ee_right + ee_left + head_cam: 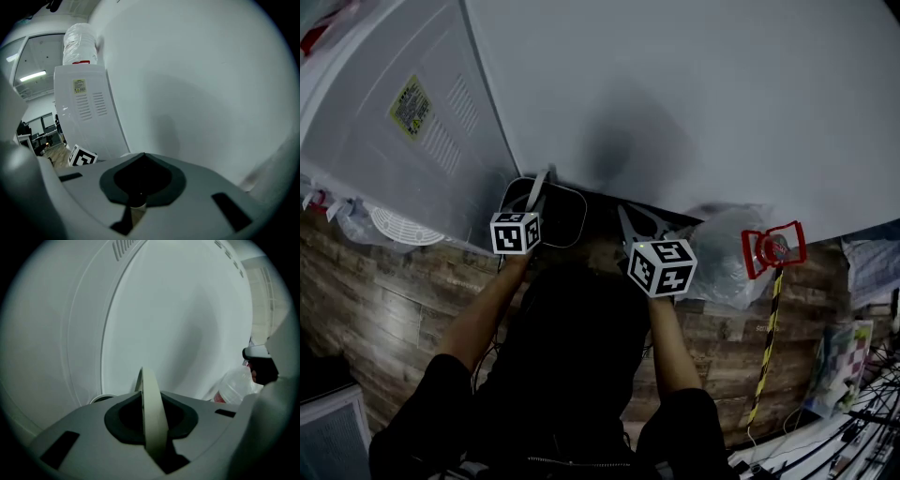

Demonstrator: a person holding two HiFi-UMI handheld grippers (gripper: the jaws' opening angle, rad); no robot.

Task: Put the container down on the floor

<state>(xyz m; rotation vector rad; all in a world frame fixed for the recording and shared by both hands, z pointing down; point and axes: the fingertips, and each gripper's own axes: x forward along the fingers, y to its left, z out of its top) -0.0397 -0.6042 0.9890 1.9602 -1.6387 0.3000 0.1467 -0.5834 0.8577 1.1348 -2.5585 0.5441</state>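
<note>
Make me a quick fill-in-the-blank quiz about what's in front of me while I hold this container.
1. The floor is made of ___ planks.
2. The sticker on the white appliance is ___.
3. The container is gripped at its rim by the ___ gripper.
4. The small frame above the striped strip is ___.
Missing words: wooden; yellow; left; red.

Person seen from above in a black top, its sleeves (436,389) ending near the elbows, forearms bare. The left gripper (542,183) and right gripper (645,223) each carry a white cube printed with black square markers: left cube (516,232), right cube (662,266). The right cube shows a small green light on its top edge. Seen close, both gripper bodies are pale grey with a dark recess and dark slots.
</note>
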